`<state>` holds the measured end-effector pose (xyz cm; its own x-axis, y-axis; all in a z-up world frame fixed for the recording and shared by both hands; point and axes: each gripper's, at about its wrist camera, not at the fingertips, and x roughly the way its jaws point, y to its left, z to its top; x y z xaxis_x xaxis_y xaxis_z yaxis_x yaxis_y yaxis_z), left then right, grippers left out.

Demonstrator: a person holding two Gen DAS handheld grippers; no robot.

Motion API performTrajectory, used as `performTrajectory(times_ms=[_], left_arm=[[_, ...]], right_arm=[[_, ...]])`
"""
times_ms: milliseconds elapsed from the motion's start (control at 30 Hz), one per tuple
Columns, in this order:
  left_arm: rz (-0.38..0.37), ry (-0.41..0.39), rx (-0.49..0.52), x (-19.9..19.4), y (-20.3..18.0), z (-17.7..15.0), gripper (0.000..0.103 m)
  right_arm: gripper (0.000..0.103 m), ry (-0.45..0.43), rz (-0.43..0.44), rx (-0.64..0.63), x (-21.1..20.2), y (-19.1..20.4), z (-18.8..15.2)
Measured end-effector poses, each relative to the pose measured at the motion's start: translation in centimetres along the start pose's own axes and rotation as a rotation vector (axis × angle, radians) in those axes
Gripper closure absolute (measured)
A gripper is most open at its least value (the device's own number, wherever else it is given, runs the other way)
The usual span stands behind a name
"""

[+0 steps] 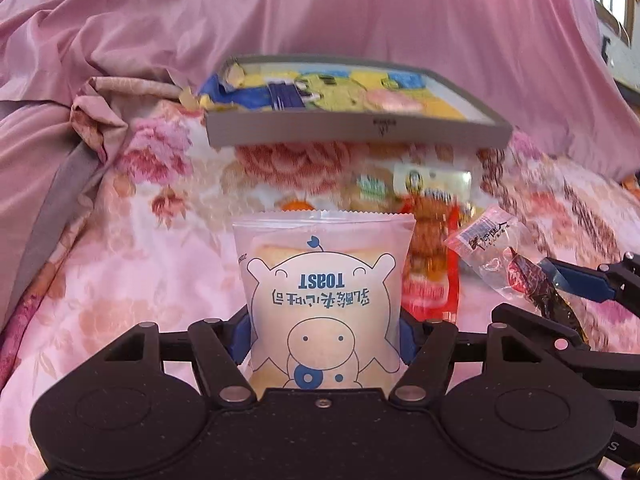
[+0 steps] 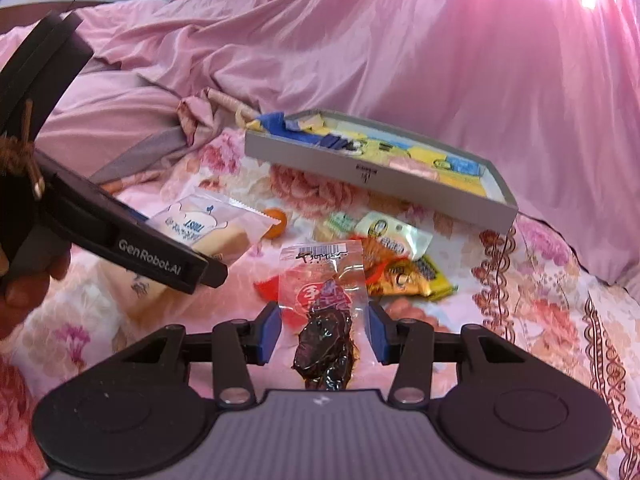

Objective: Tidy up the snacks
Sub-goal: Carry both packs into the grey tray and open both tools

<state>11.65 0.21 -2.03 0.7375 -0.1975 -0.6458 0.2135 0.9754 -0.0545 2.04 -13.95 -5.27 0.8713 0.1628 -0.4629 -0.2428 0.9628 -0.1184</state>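
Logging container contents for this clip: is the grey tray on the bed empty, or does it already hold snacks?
Already holding snacks. The grey tray shows yellow and blue packets inside its rim in both wrist views; its right end looks bare.

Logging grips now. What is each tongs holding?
Left tongs: shut on the toast packet.
Right tongs: shut on the clear dark-snack packet.

Two wrist cameras, each looking forward and down along its own fingers.
Both sit close over the flowered bedsheet (image 1: 132, 240) and face the grey box (image 1: 356, 124) (image 2: 372, 172); both views share it and the loose snack pile (image 2: 392, 256) before it.
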Motion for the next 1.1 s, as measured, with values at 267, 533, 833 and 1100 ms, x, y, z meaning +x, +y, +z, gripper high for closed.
performTrajectory(times_ms=[267,533,833,1100], left_arm=[[0.001,-0.09,-0.044,0.0,0.4,2.9,0.035],[0.02,-0.107,-0.058,0.1,1.7,7.9,0.035],[0.03,-0.164,-0.072,3.0,3.2,17.0,0.035],[0.043,-0.164,-0.108,8.9,4.1,22.4,0.035]], right_arm=[[0.053,-0.062,-0.021,0.032,1.1,-3.1,3.2],[0.053,-0.093,-0.05,0.04,2.7,-5.8,5.9],[0.053,-0.129,-0.05,0.02,6.9,-8.6,11.1],[0.053,-0.128,-0.03,0.067,13.6,-11.0,16.0]])
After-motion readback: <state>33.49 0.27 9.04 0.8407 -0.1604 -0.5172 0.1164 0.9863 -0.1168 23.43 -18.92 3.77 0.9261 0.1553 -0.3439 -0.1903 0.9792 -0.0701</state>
